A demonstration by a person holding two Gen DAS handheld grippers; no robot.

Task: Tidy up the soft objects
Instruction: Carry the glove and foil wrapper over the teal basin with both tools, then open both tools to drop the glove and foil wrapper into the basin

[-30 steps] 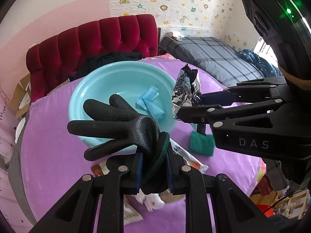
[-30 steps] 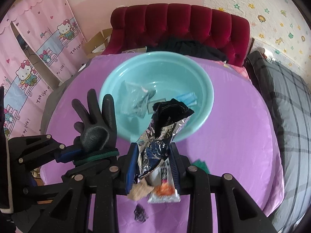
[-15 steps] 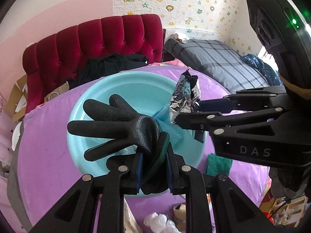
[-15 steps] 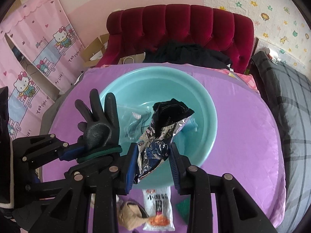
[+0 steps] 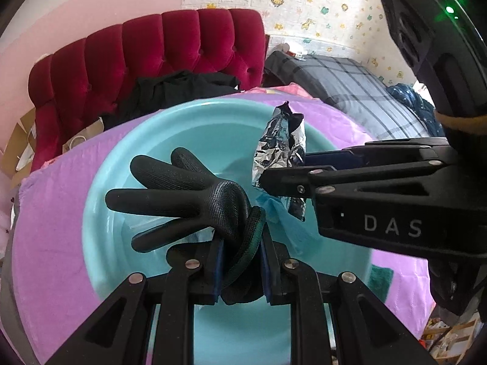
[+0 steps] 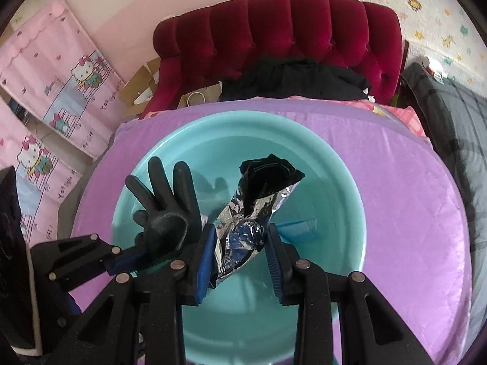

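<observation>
My left gripper (image 5: 240, 264) is shut on the cuff of a black glove (image 5: 188, 188), held over the turquoise basin (image 5: 100, 200). My right gripper (image 6: 240, 261) is shut on a crumpled silver foil bag (image 6: 252, 213) with a black inside, also over the basin (image 6: 344, 182). The glove (image 6: 167, 200) and the left gripper show at the left of the right wrist view. The foil bag (image 5: 280, 149) and the right gripper show at the right of the left wrist view. A light blue item (image 6: 298, 228) lies inside the basin.
The basin sits on a purple round table (image 6: 404, 200). A green cloth (image 5: 380, 279) lies on the table right of the basin. A red velvet sofa (image 6: 274, 33) with dark clothes stands behind. A grey plaid bed (image 5: 350, 91) is to the right.
Both grippers have moved forward with their loads and now hang over the basin's middle. The snack packets on the near table have dropped out of view.
</observation>
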